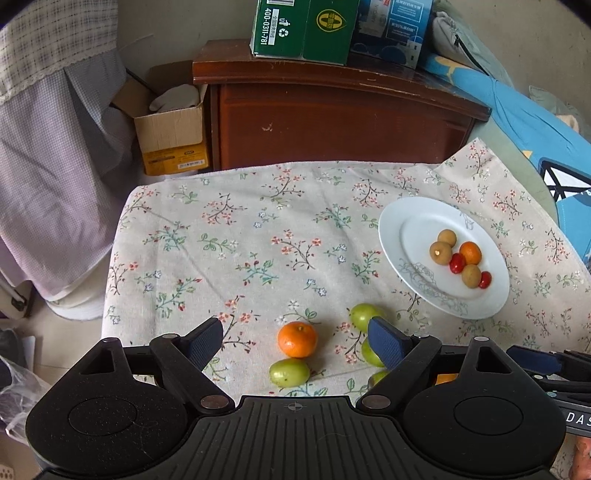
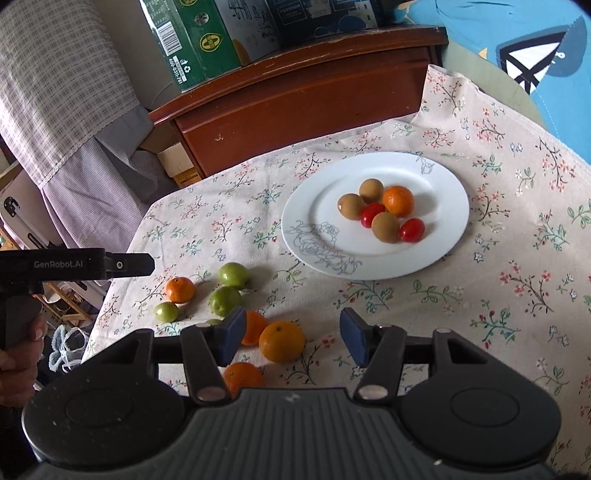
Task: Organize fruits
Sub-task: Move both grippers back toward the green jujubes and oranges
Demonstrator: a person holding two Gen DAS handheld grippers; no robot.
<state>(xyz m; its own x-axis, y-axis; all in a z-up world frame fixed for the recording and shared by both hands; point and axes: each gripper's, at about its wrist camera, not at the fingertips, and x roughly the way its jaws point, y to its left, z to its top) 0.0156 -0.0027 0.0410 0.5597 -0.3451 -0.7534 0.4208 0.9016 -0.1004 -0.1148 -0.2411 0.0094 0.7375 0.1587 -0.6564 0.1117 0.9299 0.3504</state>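
Observation:
A white plate [image 1: 413, 236] [image 2: 325, 195] on the floral cloth holds three brown fruits, two red tomatoes and a small orange [image 2: 398, 201]. Loose fruit lies near the front: an orange [image 1: 297, 339] [image 2: 180, 289], several green fruits [image 1: 289, 372] [image 2: 233, 274] and three oranges [image 2: 281, 341] by my right gripper. My left gripper [image 1: 295, 341] is open above the loose orange and green fruits. My right gripper [image 2: 291, 334] is open, with an orange between its fingers, apart from both pads. The left gripper also shows in the right wrist view [image 2: 127, 264].
A brown wooden cabinet [image 1: 332, 110] stands behind the table with green and blue cartons [image 1: 303, 29] on top. A cardboard box [image 1: 170, 136] sits on the floor at left. Checked fabric [image 1: 55, 147] hangs at left. A blue cushion [image 1: 535, 122] lies at right.

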